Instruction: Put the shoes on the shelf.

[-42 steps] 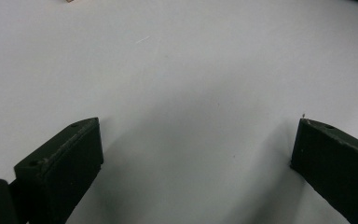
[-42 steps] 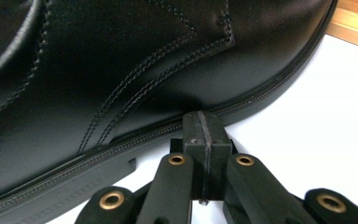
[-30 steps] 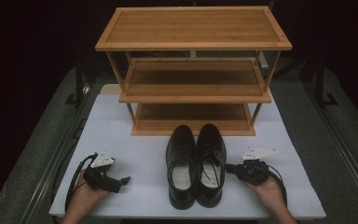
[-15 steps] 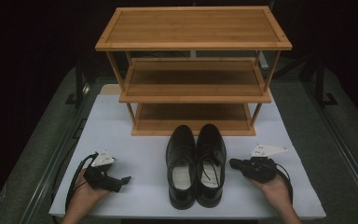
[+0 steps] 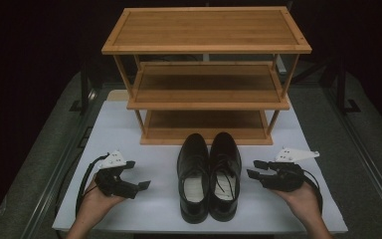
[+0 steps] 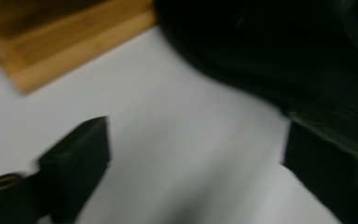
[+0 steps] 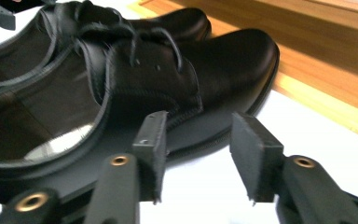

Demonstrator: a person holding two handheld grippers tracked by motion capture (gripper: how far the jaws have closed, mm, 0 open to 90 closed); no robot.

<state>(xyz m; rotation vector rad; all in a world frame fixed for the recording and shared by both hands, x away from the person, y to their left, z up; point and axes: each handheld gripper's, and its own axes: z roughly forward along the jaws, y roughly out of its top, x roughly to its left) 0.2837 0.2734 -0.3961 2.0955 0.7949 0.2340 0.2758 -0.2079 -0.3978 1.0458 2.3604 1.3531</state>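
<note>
A pair of black lace-up shoes point(image 5: 210, 174) stands side by side on the white mat point(image 5: 149, 209), toes toward a three-tier wooden shoe rack point(image 5: 206, 94). My left gripper point(image 5: 138, 174) rests in a hand left of the shoes, open and holding nothing. In the left gripper view its jaws point(image 6: 196, 163) are spread wide over bare mat, with a shoe's dark side point(image 6: 270, 51) ahead to the right. My right gripper point(image 5: 253, 169) is held right of the shoes, also open. In the right gripper view it point(image 7: 200, 154) points at the nearer shoe point(image 7: 205, 79) without touching it.
The rack's lowest shelf point(image 5: 206, 127) lies just beyond the shoe toes, and its base board point(image 7: 335, 70) shows in the right gripper view. All three shelves are bare. Dark table surface point(image 5: 358, 149) and metal rails flank the mat.
My right gripper has drifted a little right and away from the shoes. The left gripper has shifted slightly forward toward the shoes, and its view is motion-blurred.
</note>
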